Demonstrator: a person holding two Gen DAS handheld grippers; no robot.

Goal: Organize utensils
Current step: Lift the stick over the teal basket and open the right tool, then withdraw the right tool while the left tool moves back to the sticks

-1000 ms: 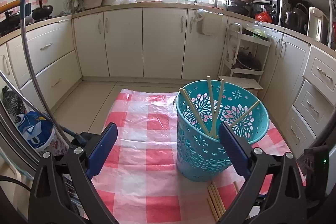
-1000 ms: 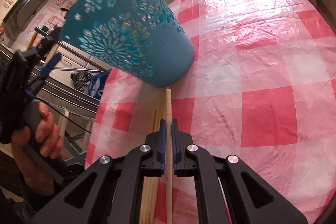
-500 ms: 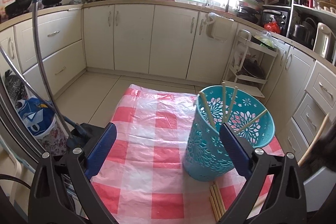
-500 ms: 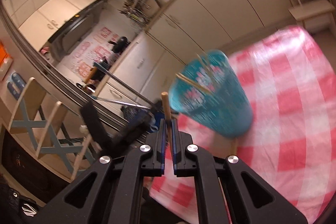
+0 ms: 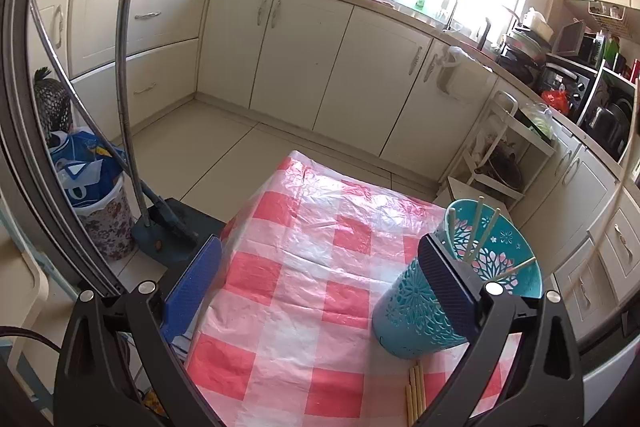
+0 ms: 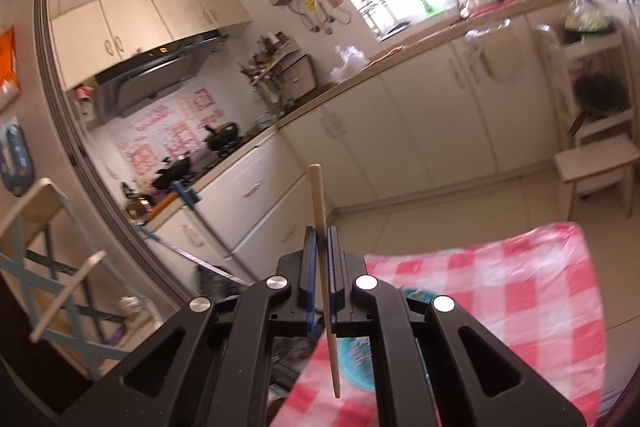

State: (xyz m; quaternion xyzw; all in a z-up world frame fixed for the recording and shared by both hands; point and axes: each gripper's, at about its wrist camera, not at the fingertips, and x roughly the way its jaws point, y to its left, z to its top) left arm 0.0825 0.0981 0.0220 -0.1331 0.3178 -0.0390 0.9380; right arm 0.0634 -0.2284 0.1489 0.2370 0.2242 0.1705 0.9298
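chopstick (image 6: 322, 259) sits clamped between the closed pads of the right gripper (image 6: 319, 267), now swung from lying flat on the cloth a second ago to standing nearly upright, thick end up toward the cabinets and thin tip hanging down over the blurred teal rim of the basket (image 6: 356, 367) just below it. that lift and turn means the pick-up is done and the stick looks lined up for a drop, tip first, into the basket; the remaining step is to lower it and release. in the left view the basket (image 5: 416, 311) stands on the far right part of the checked surface (image 5: 304, 267), with four chopsticks (image 5: 478, 227) already leaning inside it, and a few loose chopsticks (image 5: 414, 391) lie on the cloth touching or just beside its base, so more trips seem to remain. the left gripper (image 5: 320, 287) is spread wide and holds nothing; compared with a second ago it has drawn up and to the left, so the basket sits lower right in its view, partly behind its right pad, and it seems to be merely standing by. beyond lie the tiled floor, cream cabinets and a bright window.
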